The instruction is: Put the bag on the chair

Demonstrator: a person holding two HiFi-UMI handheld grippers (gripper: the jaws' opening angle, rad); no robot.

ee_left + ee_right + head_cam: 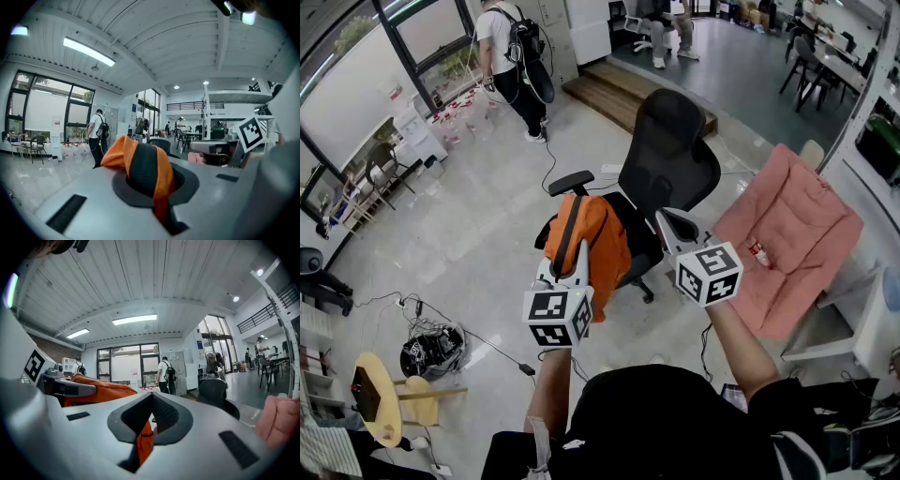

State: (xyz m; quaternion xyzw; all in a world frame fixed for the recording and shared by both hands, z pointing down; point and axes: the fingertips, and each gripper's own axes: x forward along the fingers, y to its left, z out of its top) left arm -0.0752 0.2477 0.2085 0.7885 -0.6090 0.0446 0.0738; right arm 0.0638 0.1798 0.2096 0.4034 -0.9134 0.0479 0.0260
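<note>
1. The left tool [579, 251] is clamped shut on the black-and-orange strap [143, 164] of the bag [602, 234]. The right tool [667, 223] is closed as well, with a strip of the orange fabric pinched low between its jaws.
2. The bag hangs from both tools just in front of the chair [675, 173], over the front of its seat [637, 246]. Whether its bottom touches the seat I cannot tell.
3. The step in hand looks like the set-down. Carry the bag further in toward the backrest [666, 122], so that its bulk comes over the middle of the seat and not the front edge.
4. Lower both tools evenly until the strap goes slack, and only then open them.
5. Push gently: the chair's wheeled base [645, 289] may roll away, and a bag left at the front edge could slide off.
</note>
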